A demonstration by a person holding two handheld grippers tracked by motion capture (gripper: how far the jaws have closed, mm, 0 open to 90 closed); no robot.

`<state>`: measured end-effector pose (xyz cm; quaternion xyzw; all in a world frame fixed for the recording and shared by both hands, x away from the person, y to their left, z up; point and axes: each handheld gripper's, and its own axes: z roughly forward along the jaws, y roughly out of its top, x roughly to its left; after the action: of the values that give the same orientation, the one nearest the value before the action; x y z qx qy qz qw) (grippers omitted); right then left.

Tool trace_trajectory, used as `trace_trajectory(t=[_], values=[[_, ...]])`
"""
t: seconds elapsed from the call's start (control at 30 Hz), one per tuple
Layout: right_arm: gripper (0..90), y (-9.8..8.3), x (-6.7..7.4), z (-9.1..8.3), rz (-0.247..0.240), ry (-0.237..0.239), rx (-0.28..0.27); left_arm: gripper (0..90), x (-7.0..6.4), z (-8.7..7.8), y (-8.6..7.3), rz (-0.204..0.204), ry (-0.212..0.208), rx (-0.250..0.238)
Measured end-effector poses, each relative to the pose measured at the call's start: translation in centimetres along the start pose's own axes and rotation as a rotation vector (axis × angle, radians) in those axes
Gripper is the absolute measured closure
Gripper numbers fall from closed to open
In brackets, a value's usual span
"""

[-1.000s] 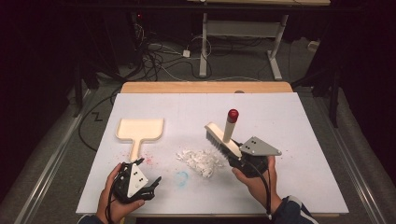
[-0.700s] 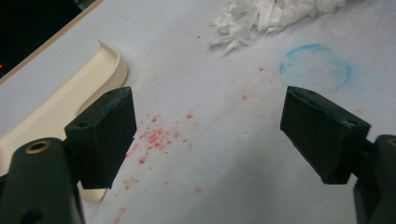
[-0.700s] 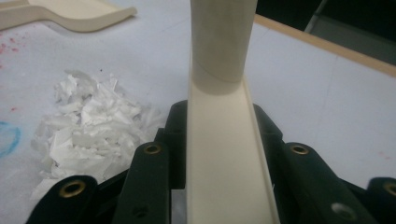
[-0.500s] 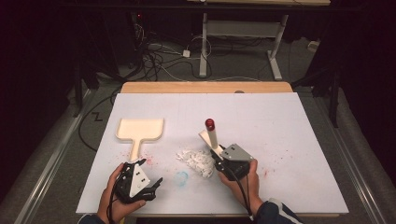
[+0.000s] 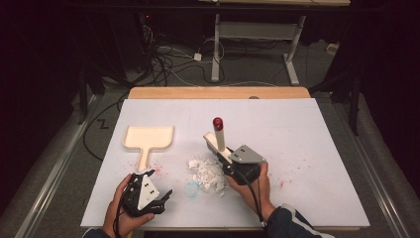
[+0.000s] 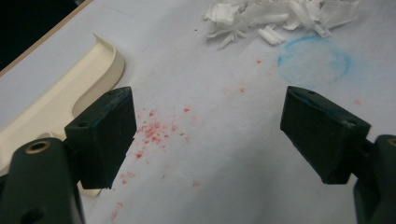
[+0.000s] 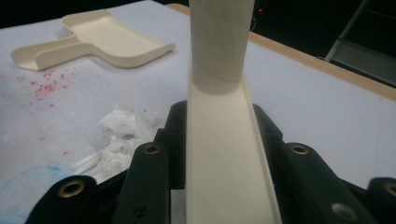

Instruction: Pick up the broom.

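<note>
Our right tongs [image 5: 229, 161] are clamped on the cream handle of a small brush [image 5: 217, 140], its red-capped end tilted up and away, the head down by the pile of white paper scraps [image 5: 205, 172]. Our left tongs [image 5: 157, 197] hang wide open with nothing between the jaws, near the handle of the dustpan [image 5: 147, 139], which lies flat and unheld on the white surface [image 5: 307, 134]. The risk, we judge — a sweep toward that loose dustpan would shove it off or scatter scraps past its lip.
</note>
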<state>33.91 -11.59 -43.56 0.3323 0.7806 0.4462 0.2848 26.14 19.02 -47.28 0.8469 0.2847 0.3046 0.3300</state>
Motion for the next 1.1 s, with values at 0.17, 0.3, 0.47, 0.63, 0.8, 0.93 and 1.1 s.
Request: trace_trajectory(t=[0.17,0.3,0.47,0.63,0.8,0.93,1.1], values=[[67.5,0.0,-2.5,-2.4,-0.026,0.085,-0.018,17.4,-0.2,0.1,0.1,0.014,-0.005,0.01],[67.6,-0.5,-4.3,-4.8,-0.039,0.153,-0.001,17.5,-0.2,0.1,0.1,0.02,-0.009,0.013],[67.7,-0.7,-5.5,-8.2,-0.044,0.218,0.003,17.4,-0.3,0.2,0.2,0.027,-0.014,0.017],[67.7,-2.0,-5.5,-10.7,-0.06,0.321,0.04,17.5,-0.4,0.3,0.2,0.034,-0.015,0.024],[67.7,-4.2,-4.4,-11.6,-0.089,0.414,0.121,17.5,-0.4,0.2,0.3,0.034,-0.014,0.022],[67.7,-4.9,-3.3,-10.8,-0.112,0.462,0.155,17.6,-0.4,0.3,0.4,0.037,-0.016,0.02],[67.8,-4.5,-2.7,-9.1,-0.126,0.448,0.132,17.7,-0.4,0.4,0.4,0.043,-0.023,0.024]])
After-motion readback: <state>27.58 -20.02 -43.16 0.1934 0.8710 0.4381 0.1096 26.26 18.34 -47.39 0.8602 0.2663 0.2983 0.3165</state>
